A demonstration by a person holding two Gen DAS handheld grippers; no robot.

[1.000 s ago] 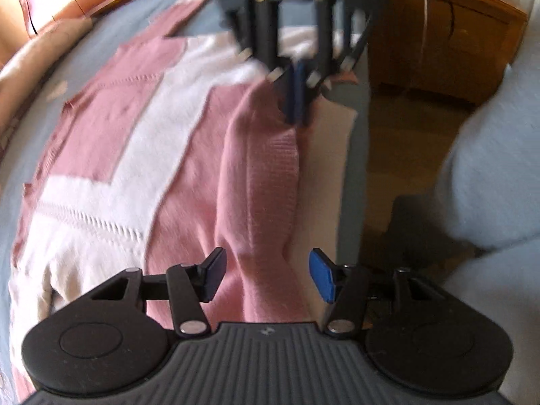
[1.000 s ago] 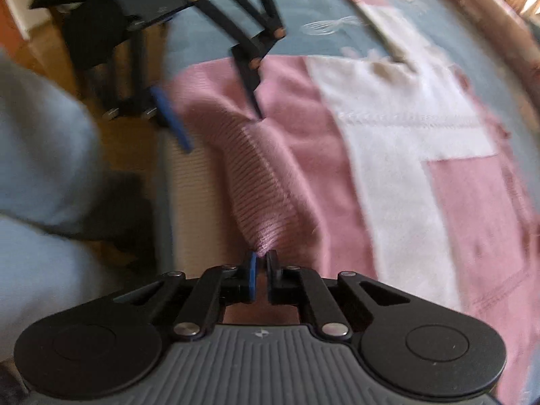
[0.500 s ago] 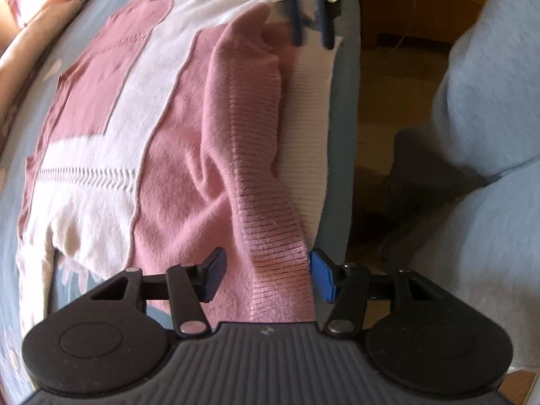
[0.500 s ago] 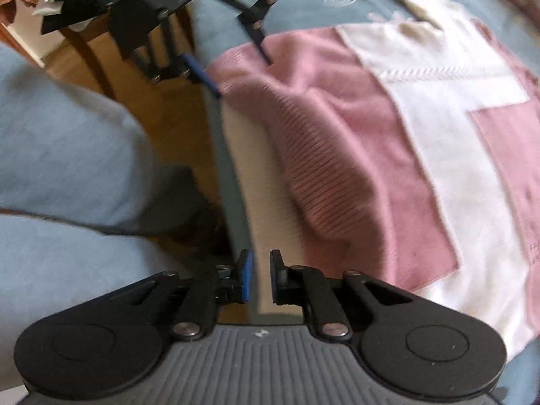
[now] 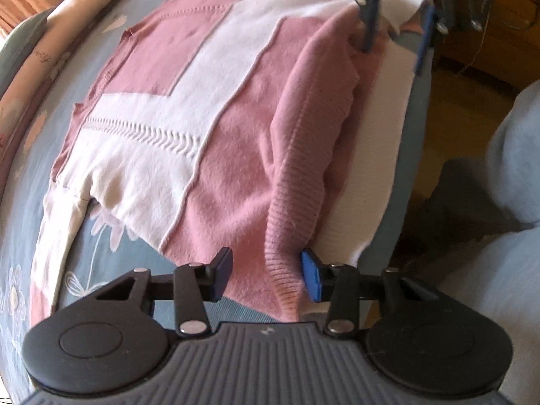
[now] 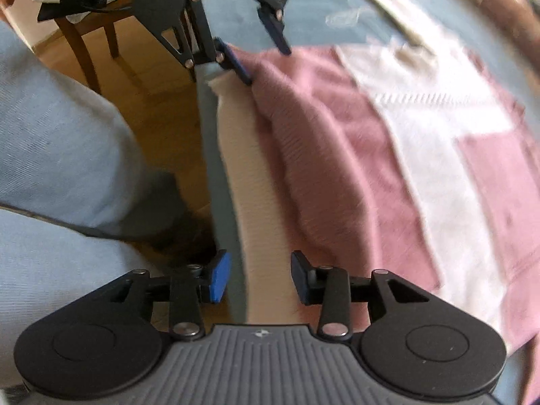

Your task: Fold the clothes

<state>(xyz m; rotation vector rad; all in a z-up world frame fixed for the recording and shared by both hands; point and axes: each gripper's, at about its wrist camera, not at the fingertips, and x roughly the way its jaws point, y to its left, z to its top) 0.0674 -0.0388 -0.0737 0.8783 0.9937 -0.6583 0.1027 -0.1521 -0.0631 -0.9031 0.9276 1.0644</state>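
A pink and white knit sweater (image 5: pixel 236 155) lies flat on the bed, one pink sleeve (image 5: pixel 314 128) folded over its body along the near edge. My left gripper (image 5: pixel 266 273) straddles the sleeve's ribbed cuff. Its jaws are closing with the cuff between them, and the pads do not clearly press on it. My right gripper (image 6: pixel 260 276) hangs over the cream edge strip (image 6: pixel 256 185) beside the sleeve (image 6: pixel 303 155). Its jaws are opening and hold nothing. Each view shows the other gripper at the sleeve's far end: the right gripper (image 5: pixel 396 37) and the left gripper (image 6: pixel 261 57).
The bed has a blue flowered cover (image 5: pixel 101 236) and a pink pillow (image 5: pixel 33 67) at the far side. A person's legs in light blue trousers (image 6: pixel 67 135) stand against the bed edge. On the wooden floor (image 6: pixel 162 118) stand wooden furniture (image 5: pixel 489 33) and a table (image 6: pixel 101 33).
My right gripper has let go of the pink sleeve and spread its jaws. My left gripper has slid along the sleeve to its ribbed cuff, and its jaws have narrowed.
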